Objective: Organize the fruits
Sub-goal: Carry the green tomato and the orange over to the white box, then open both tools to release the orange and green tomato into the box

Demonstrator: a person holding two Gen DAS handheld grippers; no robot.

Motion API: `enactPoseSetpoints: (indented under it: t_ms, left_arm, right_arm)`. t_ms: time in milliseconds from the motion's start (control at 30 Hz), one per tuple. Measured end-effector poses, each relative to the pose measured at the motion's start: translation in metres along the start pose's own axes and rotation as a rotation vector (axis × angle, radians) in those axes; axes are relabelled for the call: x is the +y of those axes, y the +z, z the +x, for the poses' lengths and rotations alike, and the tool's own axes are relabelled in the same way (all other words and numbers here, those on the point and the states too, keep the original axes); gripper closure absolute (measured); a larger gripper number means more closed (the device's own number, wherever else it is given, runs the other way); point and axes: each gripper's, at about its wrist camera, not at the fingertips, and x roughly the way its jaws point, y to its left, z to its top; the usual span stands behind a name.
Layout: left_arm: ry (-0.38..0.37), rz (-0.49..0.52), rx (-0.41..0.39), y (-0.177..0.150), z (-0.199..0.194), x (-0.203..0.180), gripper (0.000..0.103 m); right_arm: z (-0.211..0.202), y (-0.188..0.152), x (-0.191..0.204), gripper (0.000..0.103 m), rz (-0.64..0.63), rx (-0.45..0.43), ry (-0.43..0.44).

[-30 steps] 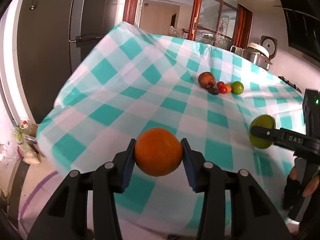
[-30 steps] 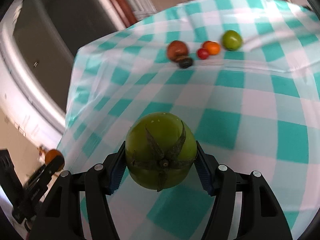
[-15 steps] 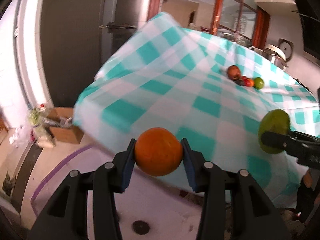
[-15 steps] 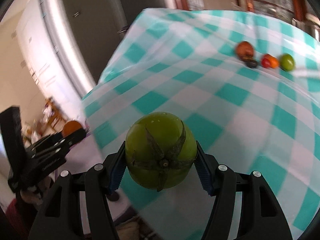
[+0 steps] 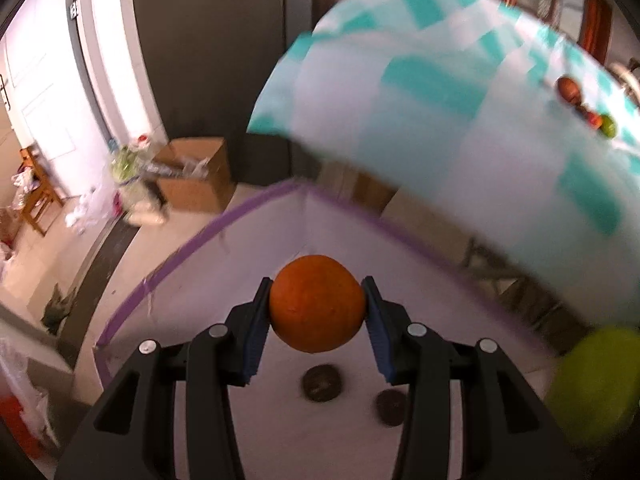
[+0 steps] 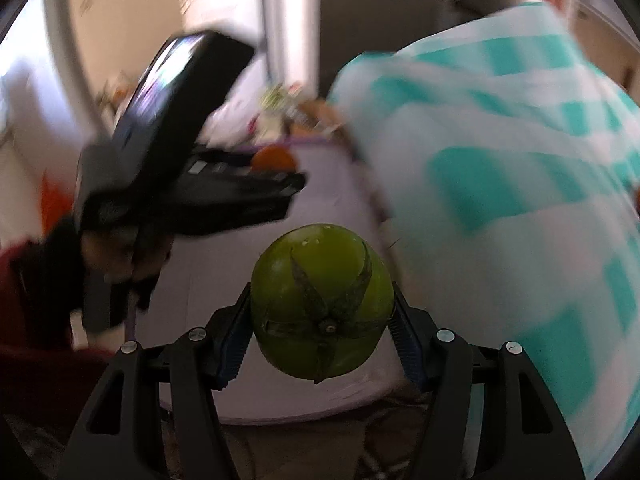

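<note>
My left gripper (image 5: pixel 317 308) is shut on an orange (image 5: pixel 317 303) and holds it above a white, purple-edged bin (image 5: pixel 208 228) beside the table. Two dark fruits (image 5: pixel 321 383) lie on the bin's floor below. My right gripper (image 6: pixel 322 312) is shut on a green persimmon (image 6: pixel 322 306), also over the bin (image 6: pixel 332 184). The persimmon shows blurred in the left wrist view (image 5: pixel 596 384). The left gripper with the orange shows in the right wrist view (image 6: pixel 272 160).
The table with the teal checked cloth (image 5: pixel 460 120) stands to the right, with several fruits (image 5: pixel 588 110) far back on it. A cardboard box (image 5: pixel 192 176) and bags lie on the floor at the left. A dark fridge (image 5: pixel 208 40) stands behind.
Both grippers have swung left, off the table and down over the bin, each still holding its fruit. The two grippers are now closer together.
</note>
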Motion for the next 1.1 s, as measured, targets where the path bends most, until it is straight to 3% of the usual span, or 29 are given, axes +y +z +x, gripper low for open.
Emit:
enactPoseSetpoints:
  t_ms: [267,333,533,733,1000,1100]
  left_arm:
    - [0.077,-0.013,0.173,-0.022,0.045,0.027,0.058]
    - [0.067,-0.026,0.210,-0.026,0.052,0.032,0.058]
    - [0.084,-0.038,0.291,-0.031,0.070,0.042,0.058]
    - [0.110,-0.013,0.370,-0.036,0.086,0.039,0.058]
    - [0.118,-0.032,0.338,-0.036,0.082,0.040,0.025]
    - [0.133,-0.031,0.324,-0.035,0.078,0.038,0.018]
  right_arm:
    - [0.070,-0.009,0.061,0.041,-0.269,0.216,0.013]
    - [0.082,-0.014,0.073,0.041,-0.318,0.256,0.012]
    - [0.102,-0.021,0.087,0.041,-0.387,0.330,0.011]
    - [0.114,-0.018,0.079,0.041,-0.362,0.385,0.010]
    - [0.120,-0.007,0.080,0.041,-0.339,0.397,0.001]
    - [0.105,-0.004,0.081,0.026,-0.328,0.323,-0.001]
